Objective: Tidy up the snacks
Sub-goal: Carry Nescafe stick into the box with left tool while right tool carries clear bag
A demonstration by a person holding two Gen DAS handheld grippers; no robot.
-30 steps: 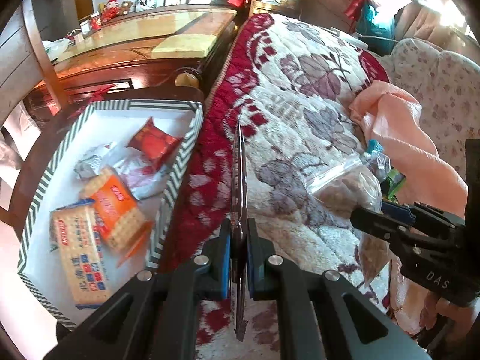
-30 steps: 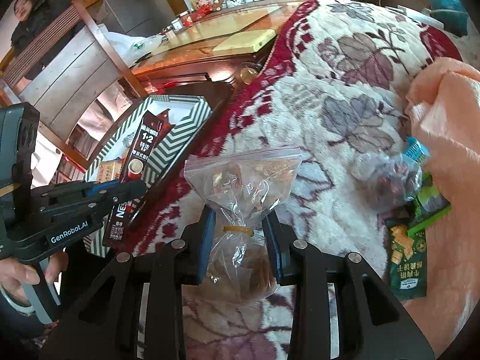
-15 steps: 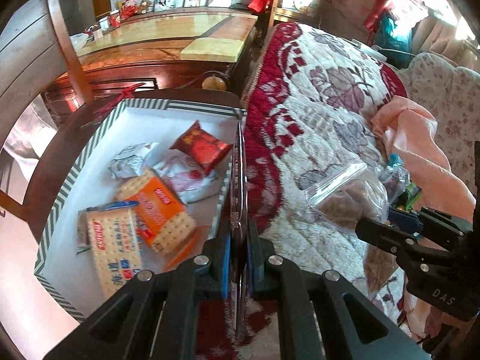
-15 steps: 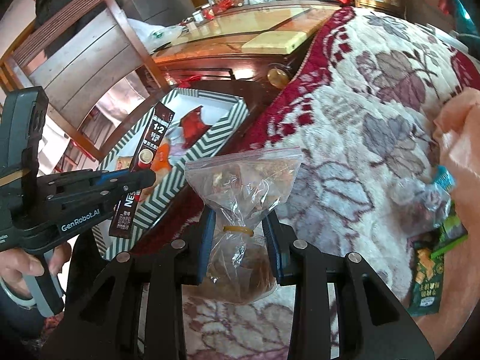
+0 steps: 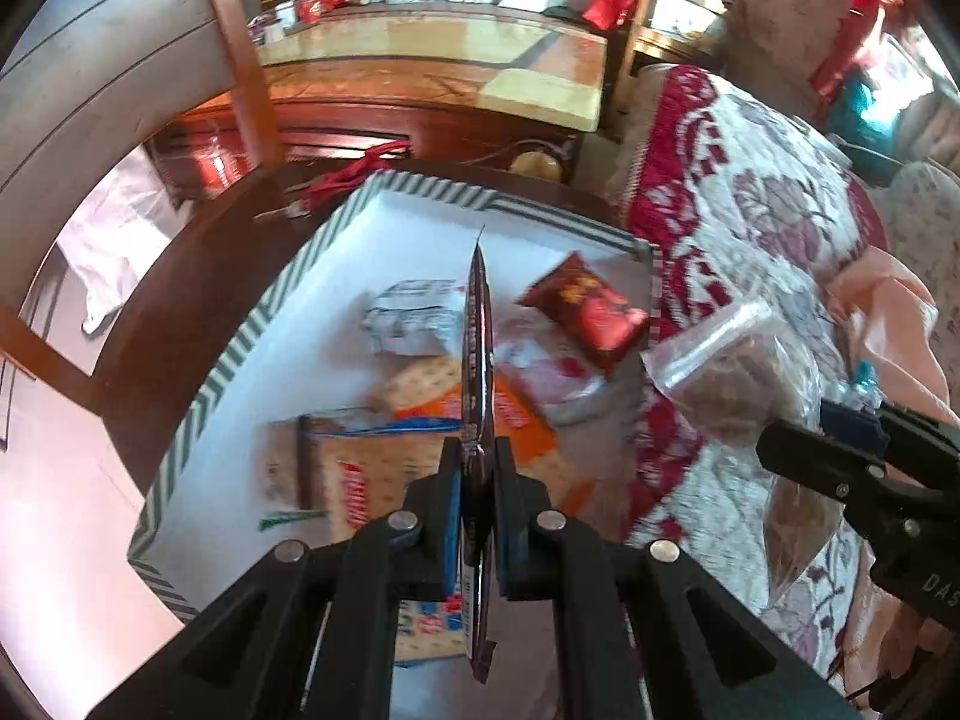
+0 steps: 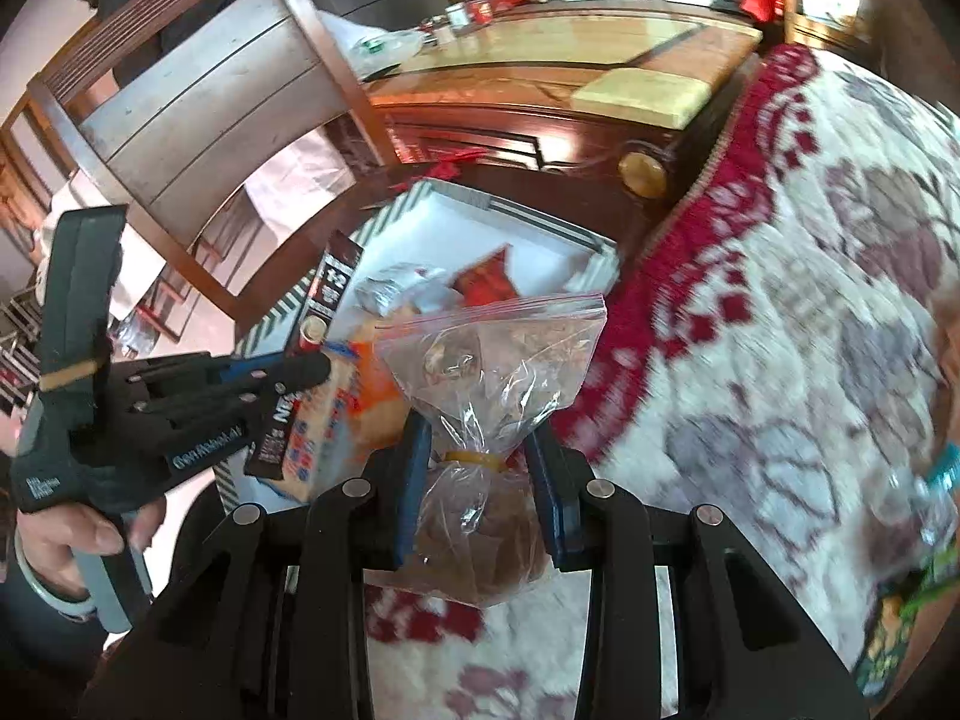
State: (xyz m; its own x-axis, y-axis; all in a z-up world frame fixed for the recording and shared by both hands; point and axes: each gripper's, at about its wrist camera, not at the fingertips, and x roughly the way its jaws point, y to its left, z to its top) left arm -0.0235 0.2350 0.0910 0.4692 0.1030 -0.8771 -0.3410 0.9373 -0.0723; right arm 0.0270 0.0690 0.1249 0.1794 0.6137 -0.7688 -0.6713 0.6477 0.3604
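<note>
Carry both snacks on over the striped box (image 5: 198, 414) before letting go; lower each onto bare white floor, not on the cracker packs (image 5: 354, 468).

Left claw (image 5: 478, 468): closed tight on the coffee stick (image 5: 477, 360), edge-on, hanging above the box.

Right claw (image 6: 480, 468): clamped on the clear bag's (image 6: 498, 354) tied neck, over the blanket (image 6: 780, 300) just beside the box.
</note>
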